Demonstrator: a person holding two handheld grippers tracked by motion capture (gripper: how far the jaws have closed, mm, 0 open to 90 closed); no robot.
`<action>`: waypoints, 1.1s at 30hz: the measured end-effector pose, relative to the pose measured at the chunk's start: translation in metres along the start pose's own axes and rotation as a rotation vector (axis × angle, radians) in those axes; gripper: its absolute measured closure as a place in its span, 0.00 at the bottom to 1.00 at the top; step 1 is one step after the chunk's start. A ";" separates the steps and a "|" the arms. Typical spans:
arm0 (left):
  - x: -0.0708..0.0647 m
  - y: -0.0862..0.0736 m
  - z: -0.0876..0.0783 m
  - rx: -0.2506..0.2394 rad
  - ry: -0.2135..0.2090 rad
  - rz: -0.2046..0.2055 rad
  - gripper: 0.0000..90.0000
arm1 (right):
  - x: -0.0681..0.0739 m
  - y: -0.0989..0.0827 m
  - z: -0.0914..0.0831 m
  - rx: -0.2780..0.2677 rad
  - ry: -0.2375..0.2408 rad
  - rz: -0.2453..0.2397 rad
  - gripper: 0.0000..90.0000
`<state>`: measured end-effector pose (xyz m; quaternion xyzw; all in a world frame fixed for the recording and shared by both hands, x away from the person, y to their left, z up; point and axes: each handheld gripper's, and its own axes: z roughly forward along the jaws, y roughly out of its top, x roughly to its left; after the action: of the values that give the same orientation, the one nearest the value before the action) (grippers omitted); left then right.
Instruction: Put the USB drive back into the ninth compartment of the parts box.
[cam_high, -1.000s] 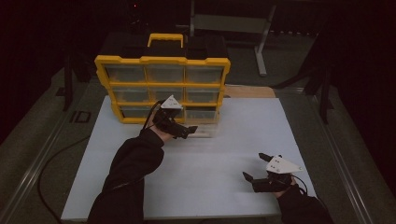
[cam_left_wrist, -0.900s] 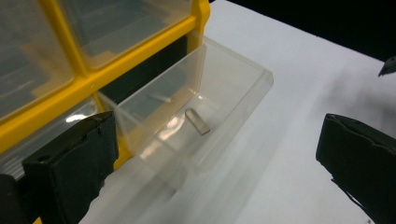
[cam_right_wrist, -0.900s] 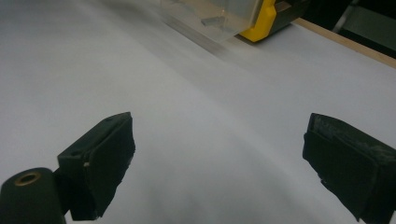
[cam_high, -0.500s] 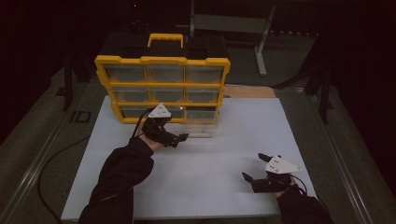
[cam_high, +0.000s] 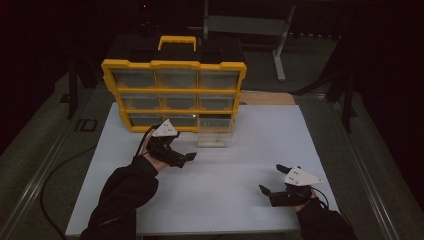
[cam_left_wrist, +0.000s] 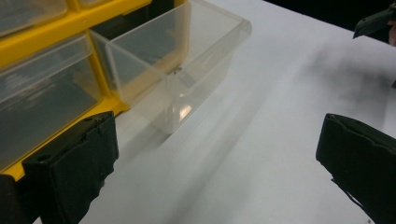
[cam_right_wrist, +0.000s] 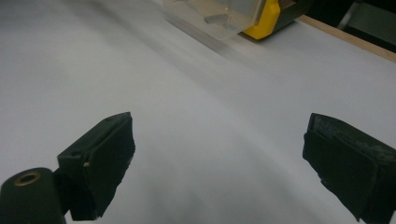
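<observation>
From the high view, a yellow organizer with clear drawers and a yellow handle is standing at the far side of the white table. Its bottom right clear drawer is sticking out of the cabinet toward the person. The left hand-held gripper is hovering just in front of the cabinet's bottom row, left of the pulled-out drawer and apart from it, its jaws pointing right. The right hand-held gripper is sitting near the table's front right corner, well apart from the cabinet, jaws spread and pointing left. Dark sleeves are coming in from the bottom edge.

In the left gripper view, the left hand-held gripper is showing its two black jaws standing wide apart with nothing between them. The clear drawer is jutting out from the yellow frame ahead; something small is lying inside it, too small to identify.

In the right gripper view, the right hand-held gripper is likewise gaping wide over bare white table, gripping nothing. The drawer and a yellow corner are showing at the top.
</observation>
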<state>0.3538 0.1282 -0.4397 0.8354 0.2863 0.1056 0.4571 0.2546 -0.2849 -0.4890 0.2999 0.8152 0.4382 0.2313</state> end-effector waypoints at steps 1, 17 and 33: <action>0.000 -0.002 -0.001 0.000 -0.002 -0.003 0.00 | 0.000 0.000 0.000 0.002 0.002 -0.002 0.10; -0.003 -0.045 -0.017 0.011 -0.018 -0.028 0.00 | 0.001 -0.001 0.001 0.006 0.014 -0.006 0.10; -0.012 -0.088 -0.030 0.017 -0.012 -0.056 0.00 | 0.002 -0.002 0.003 0.021 0.015 -0.022 0.10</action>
<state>0.2970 0.1791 -0.4945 0.8317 0.3076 0.0854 0.4543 0.2548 -0.2828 -0.4921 0.2898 0.8247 0.4295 0.2269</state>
